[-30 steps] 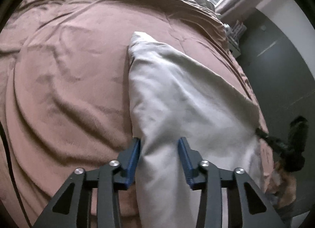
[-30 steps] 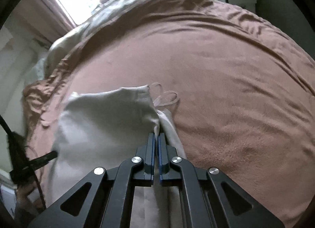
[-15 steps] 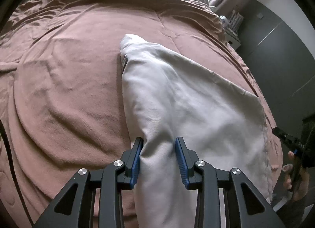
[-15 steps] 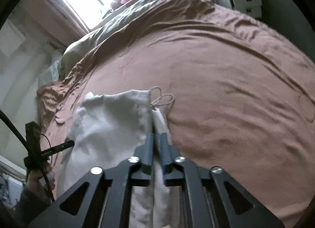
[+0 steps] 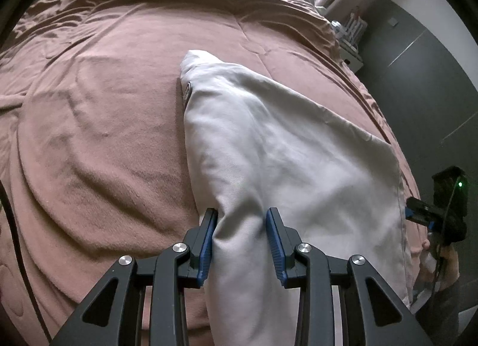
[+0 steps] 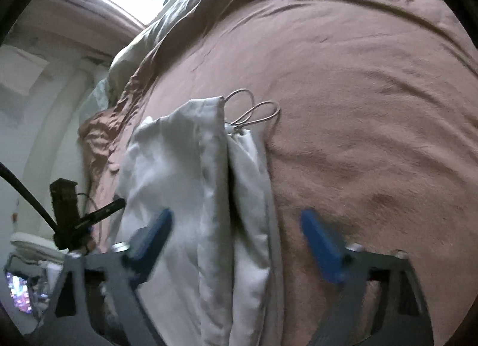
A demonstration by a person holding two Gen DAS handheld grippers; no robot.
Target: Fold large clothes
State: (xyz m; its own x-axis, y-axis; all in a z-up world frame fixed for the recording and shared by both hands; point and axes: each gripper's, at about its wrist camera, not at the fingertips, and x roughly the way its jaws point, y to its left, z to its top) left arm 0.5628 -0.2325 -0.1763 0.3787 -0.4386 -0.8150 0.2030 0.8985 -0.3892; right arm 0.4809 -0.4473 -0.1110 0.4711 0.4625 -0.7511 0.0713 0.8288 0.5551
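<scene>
A pale grey garment (image 5: 283,167) lies folded on a brown blanket (image 5: 104,122). My left gripper (image 5: 241,241) is partly open, and a thick fold of the garment runs between its blue pads without being squeezed. In the right wrist view the same garment (image 6: 194,181) lies with its drawstring loops (image 6: 254,113) at the far end. My right gripper (image 6: 239,244) is wide open, its blurred blue pads standing on either side of the garment's edge. The right gripper also shows at the far right of the left wrist view (image 5: 418,214).
The blanket covers a wide bed (image 6: 373,92) with rumpled bedding toward the window. A dark wall and a small white shelf (image 5: 349,35) stand beyond the bed's right side. The bed's edge runs close to the garment's right side.
My right gripper was shut on the garment's edge and has opened wide, letting it go. My left gripper stayed partly open around its fold and closed in a little.
</scene>
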